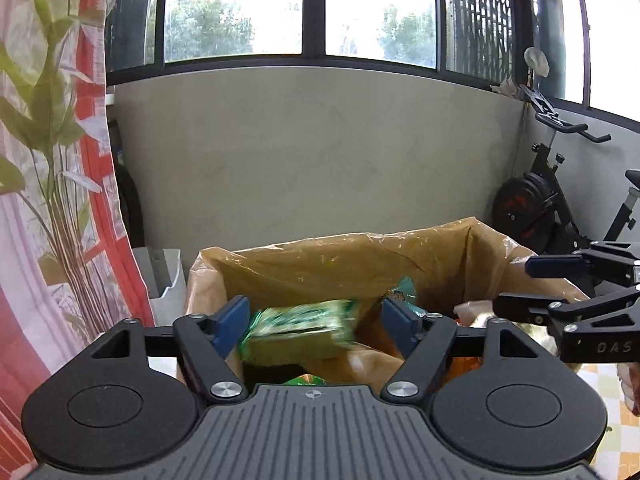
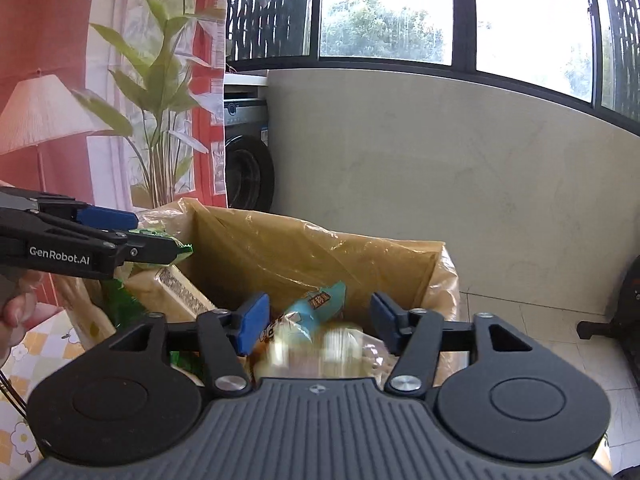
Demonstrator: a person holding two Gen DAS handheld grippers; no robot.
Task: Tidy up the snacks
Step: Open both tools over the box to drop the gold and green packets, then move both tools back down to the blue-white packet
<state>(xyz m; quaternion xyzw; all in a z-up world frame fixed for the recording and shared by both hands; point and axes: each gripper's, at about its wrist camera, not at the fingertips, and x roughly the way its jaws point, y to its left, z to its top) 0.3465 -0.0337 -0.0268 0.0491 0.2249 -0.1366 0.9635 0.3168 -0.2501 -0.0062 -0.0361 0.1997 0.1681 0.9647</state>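
Two hand-held grippers above an open box [image 1: 472,248] lined with a yellowish bag. The left hand-held gripper [image 1: 314,322] stands with its jaws spread; a green pack [image 1: 298,334], blurred, lies between and just ahead of the fingers without touching either pad, over the box's interior. The right hand-held gripper [image 2: 316,322] is likewise spread; a blue pack [image 2: 310,312] sits just ahead of its fingers inside the box, and a pale blurred snack [image 2: 320,350] lies just below them; neither is pinched. No earlier view is given, so whether the blurred items are falling cannot be told.

Step in hand, as judged: release of snacks into the box. To do it well, keep both sets of jaws wide and centred over the opening, clear of the bag's rim [image 2: 280,220], so that nothing catches the plastic. Withdraw upward, one gripper apart from the other, since they hang near each other.
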